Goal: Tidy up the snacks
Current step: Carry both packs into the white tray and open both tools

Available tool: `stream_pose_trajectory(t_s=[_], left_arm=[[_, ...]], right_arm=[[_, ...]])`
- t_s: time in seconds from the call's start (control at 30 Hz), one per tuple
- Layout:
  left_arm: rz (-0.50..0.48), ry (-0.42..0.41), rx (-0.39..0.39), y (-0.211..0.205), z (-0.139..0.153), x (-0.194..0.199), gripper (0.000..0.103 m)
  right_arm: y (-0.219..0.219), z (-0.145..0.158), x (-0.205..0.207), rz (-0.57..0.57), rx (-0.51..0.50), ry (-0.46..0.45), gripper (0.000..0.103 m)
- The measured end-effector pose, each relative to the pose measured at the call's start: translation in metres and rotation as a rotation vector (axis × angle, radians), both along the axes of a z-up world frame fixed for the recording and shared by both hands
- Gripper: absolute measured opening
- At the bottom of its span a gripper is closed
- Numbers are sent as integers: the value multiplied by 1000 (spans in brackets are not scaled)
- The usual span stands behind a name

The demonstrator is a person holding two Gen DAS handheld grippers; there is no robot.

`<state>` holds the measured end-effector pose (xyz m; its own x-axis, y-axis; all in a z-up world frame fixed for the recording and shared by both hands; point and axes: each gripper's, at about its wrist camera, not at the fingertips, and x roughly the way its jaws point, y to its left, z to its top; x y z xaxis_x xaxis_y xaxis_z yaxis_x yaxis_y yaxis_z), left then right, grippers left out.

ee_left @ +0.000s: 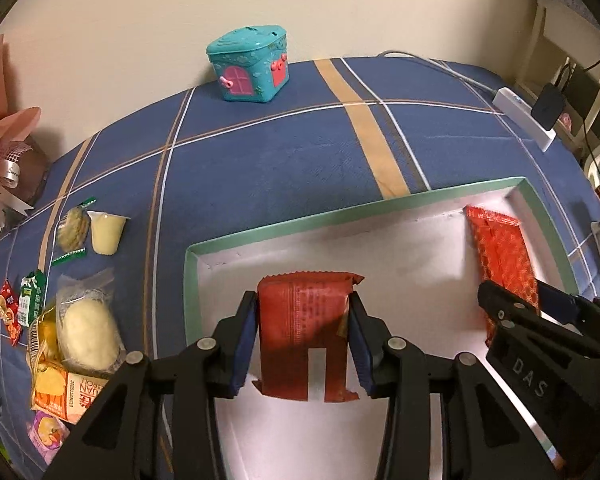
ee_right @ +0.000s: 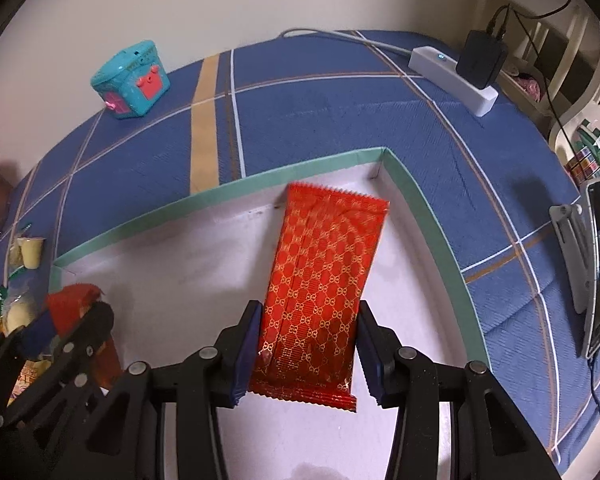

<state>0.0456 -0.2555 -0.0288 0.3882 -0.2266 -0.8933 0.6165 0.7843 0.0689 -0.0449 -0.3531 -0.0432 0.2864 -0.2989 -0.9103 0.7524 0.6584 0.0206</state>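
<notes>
While both grippers point steeply down into a shallow white box (ee_left: 260, 236) with a mint-green rim, each has a flat foil packet between its blue pads. The left gripper (ee_left: 303, 336) clamps a dull red packet (ee_left: 302, 320) with crimped, saw-tooth ends, its small print unreadable; the right gripper (ee_right: 307, 350) pinches a glossy red packet (ee_right: 324, 276) patterned in gold — its far end reaching the box's back corner. More wrapped snacks (ee_left: 76, 320) lie on the blue checked tablecloth (ee_left: 280, 168). The right gripper's side reads "DAS".
</notes>
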Motion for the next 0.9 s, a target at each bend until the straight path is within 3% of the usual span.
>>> stream_pose_trajectory(t_s=[0.1,0.2,0.33,0.5,0.57,0.9], left_arm=[[6,13,4,1,-2,1,59],[23,4,2,6,4,3,64],[61,2,5,17,13,8,82],[118,-14,9,31,16,14,93],[139,-1,2,37,16,16,102],[148,-12,42,50,18,4,103]], right_arm=[[-1,-2,1,3,-4,6,69],[1,-1,2,18,-10,8,70],[4,4,2,26,-24,4,80],[4,8,0,18,-38,-3,103],[4,10,-2,16,-42,-15,103],[15,21,-5,32,-66,-25,103]])
